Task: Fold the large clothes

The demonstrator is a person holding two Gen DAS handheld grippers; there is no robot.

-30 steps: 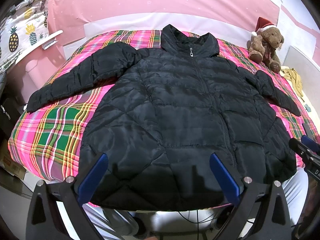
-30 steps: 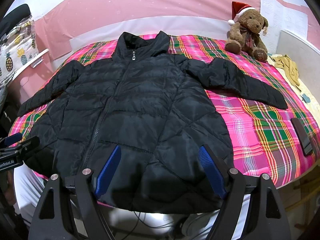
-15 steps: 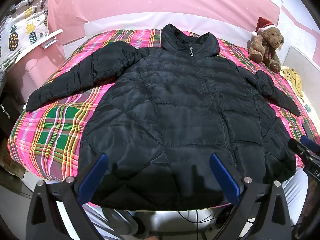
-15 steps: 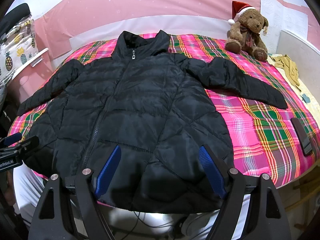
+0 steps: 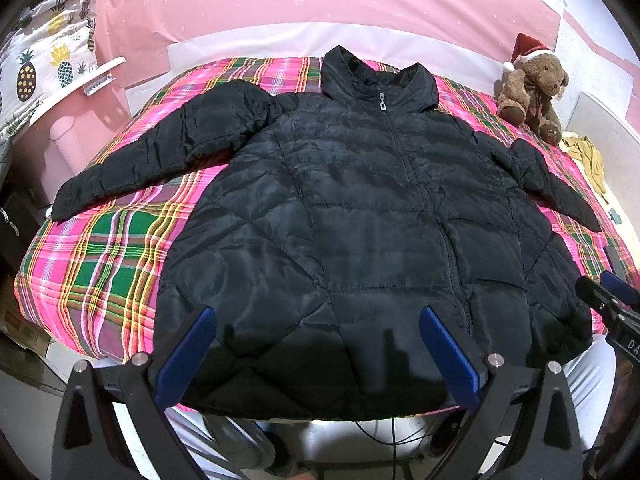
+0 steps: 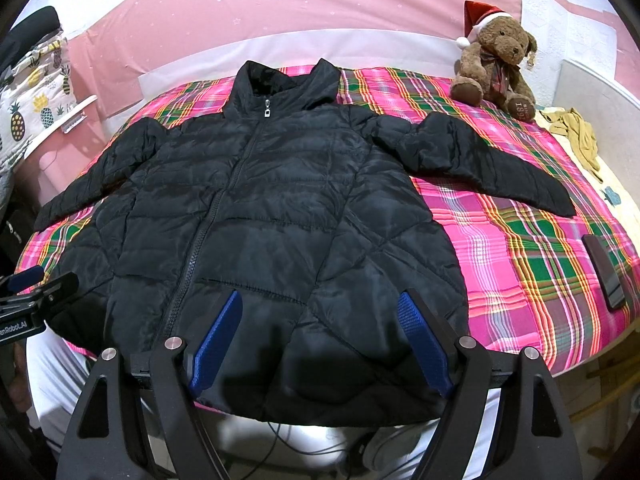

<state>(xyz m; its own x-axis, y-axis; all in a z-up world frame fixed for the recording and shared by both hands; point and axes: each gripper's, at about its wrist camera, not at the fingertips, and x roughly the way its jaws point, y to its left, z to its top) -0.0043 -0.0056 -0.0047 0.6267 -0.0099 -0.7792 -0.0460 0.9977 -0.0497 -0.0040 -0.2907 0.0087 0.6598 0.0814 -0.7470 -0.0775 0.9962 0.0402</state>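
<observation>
Nothing has moved: both your left tongs (image 5: 316, 350) and right tongs (image 6: 320, 334) hover wide over the unfolded jacket (image 5: 360, 220); folding hasn't begun.

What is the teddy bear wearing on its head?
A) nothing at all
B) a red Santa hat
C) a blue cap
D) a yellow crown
B: the teddy bear, sitting at the far corner of the plaid bed cover beyond the black jacket, has a red hat with white trim and a white pompom on its head.
</observation>
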